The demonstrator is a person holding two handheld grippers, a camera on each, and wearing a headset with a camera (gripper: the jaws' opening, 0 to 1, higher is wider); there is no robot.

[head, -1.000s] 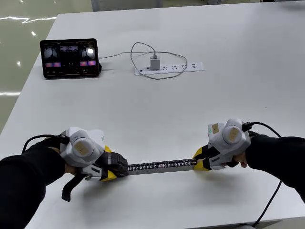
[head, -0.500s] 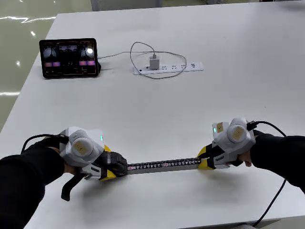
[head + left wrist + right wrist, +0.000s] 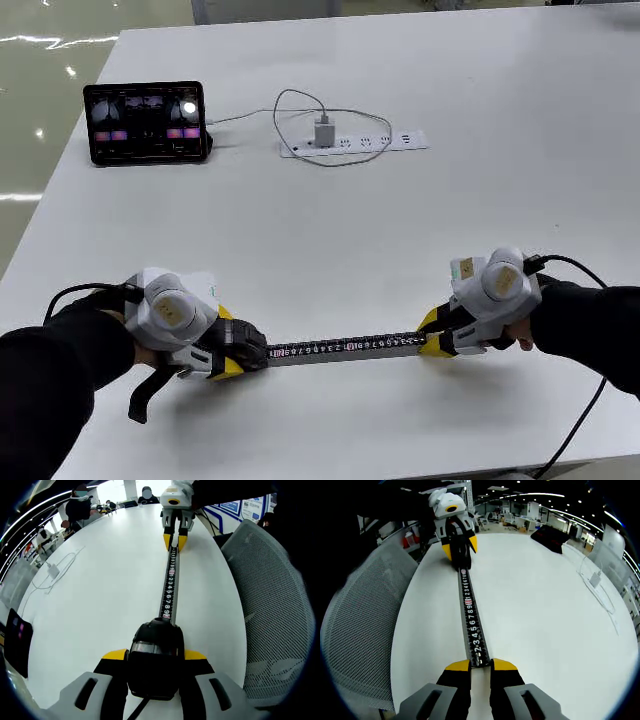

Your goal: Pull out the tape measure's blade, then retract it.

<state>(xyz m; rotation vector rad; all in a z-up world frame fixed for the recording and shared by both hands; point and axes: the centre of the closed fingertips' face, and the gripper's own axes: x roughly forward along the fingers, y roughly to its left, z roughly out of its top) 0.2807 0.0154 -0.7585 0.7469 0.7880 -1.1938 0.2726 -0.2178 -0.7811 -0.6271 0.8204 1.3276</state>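
The black tape measure case (image 3: 240, 345) (image 3: 155, 655) lies low on the white table, and my left gripper (image 3: 224, 352) (image 3: 155, 656) is shut on it. Its blade (image 3: 345, 348) (image 3: 169, 582) (image 3: 472, 625), black with white numbers, runs flat along the table to the right. My right gripper (image 3: 430, 336) (image 3: 480, 665) is shut on the blade's free end. In the right gripper view the left gripper (image 3: 459, 544) and the case show at the blade's far end; in the left gripper view the right gripper (image 3: 175, 536) pinches the blade's far tip.
A tablet (image 3: 147, 122) with a lit screen stands at the back left. A white power strip (image 3: 355, 142) with a charger and looped cable (image 3: 300, 110) lies at the back centre. The table's front edge (image 3: 330, 468) runs close below the grippers. A grey mesh chair (image 3: 277, 610) stands beside the table.
My right gripper has moved further right with the blade's end, so more blade is out. The left gripper and the case have stayed put.
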